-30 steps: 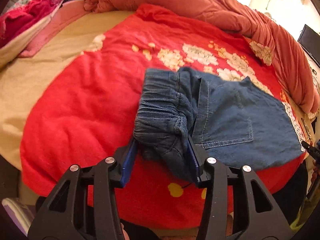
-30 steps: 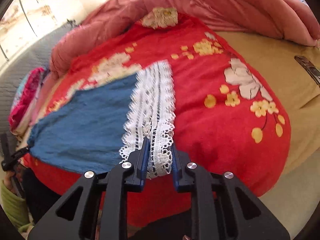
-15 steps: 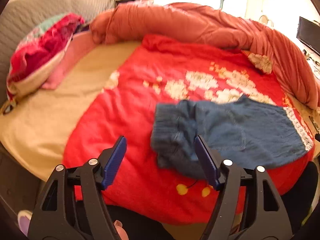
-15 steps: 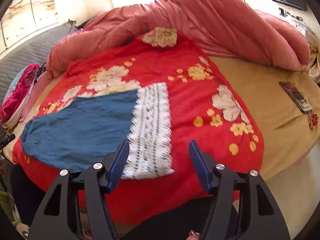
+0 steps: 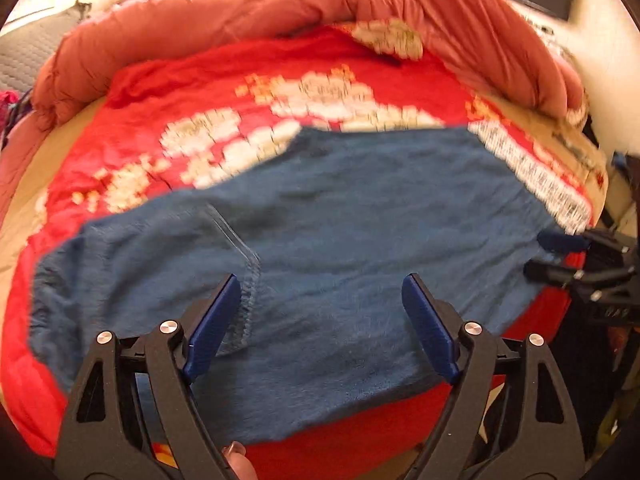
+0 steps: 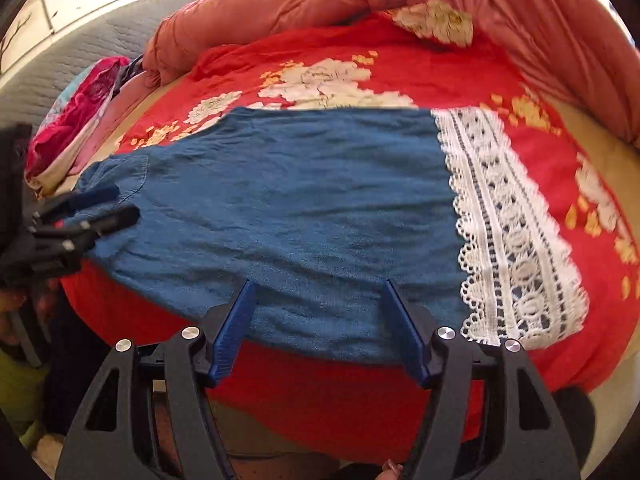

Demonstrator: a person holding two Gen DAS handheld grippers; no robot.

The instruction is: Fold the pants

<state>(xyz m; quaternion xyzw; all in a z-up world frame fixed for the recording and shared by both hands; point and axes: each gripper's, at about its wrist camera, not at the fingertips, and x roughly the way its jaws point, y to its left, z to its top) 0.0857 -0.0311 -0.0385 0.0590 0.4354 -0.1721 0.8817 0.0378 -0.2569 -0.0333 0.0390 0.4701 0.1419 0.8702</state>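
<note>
Blue denim pants [image 5: 340, 220] with a white lace hem [image 6: 516, 232] lie flat on a red flowered blanket [image 6: 360, 64], waist to the left, hem to the right. My left gripper [image 5: 322, 320] is open and empty above the near edge by the back pocket [image 5: 224, 232]. My right gripper [image 6: 320, 324] is open and empty at the near edge of the leg, left of the lace. Each gripper shows in the other's view: the right one [image 5: 560, 256] near the hem, the left one [image 6: 92, 208] at the waist.
A rumpled salmon duvet [image 5: 280, 4] runs along the far side of the bed. Pink and red clothes [image 6: 80, 112] are piled at the far left by a grey quilted headboard [image 6: 80, 36]. The beige sheet [image 6: 592, 136] shows at the right.
Both grippers let go of the pants and opened. They pulled back, then moved in over the near edge of the pants, which now lie spread flat.
</note>
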